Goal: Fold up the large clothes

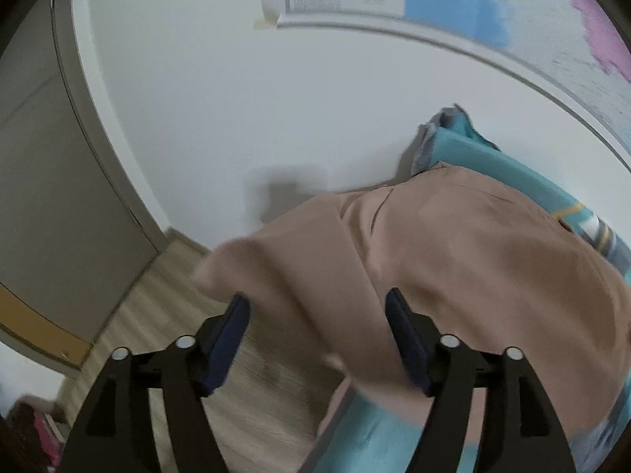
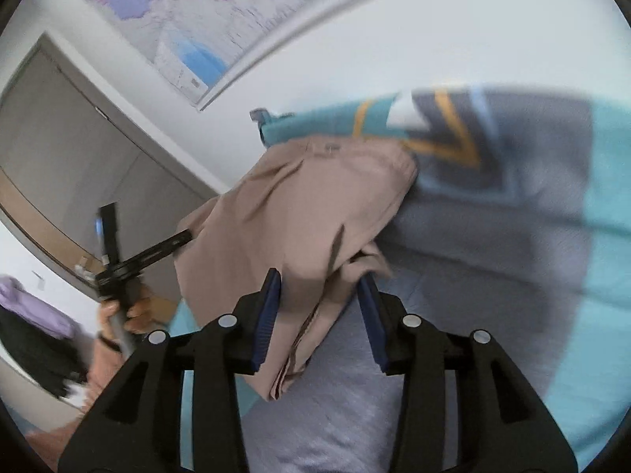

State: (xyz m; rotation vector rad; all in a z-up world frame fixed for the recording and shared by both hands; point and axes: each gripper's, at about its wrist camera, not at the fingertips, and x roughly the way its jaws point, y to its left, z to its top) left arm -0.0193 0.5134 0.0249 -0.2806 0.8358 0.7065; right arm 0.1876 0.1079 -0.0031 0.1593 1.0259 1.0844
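White wall (image 1: 205,110) and grey cabinet doors (image 2: 79,149) form the backdrop; pale wood-look floor (image 1: 165,307) below.

1. Left gripper (image 1: 317,339): black frame, blue pads, jaws spread wide. Tan fabric passes across the gap between the fingers, but neither pad presses on it; whether any cloth touches a pad cannot be told through the blur.

2. Right gripper (image 2: 321,315): black frame, blue pads, jaws partly apart. A bunched fold of the tan garment (image 2: 299,205) sits between the pads; whether they pinch it firmly cannot be told.

3. Tan garment (image 1: 453,260): large, light brown, lying in a rumpled heap on the bed cover, one part hanging over the bed's edge toward the floor. A belt loop and waistband seam show at its far end in the right wrist view.

4. Bed cover (image 2: 532,205): teal and grey, with a yellow and white chevron pattern, under the garment.

5. Wall map (image 2: 189,8): pastel patches, white frame, hung above the bed; a barcode label shows in the left wrist view.
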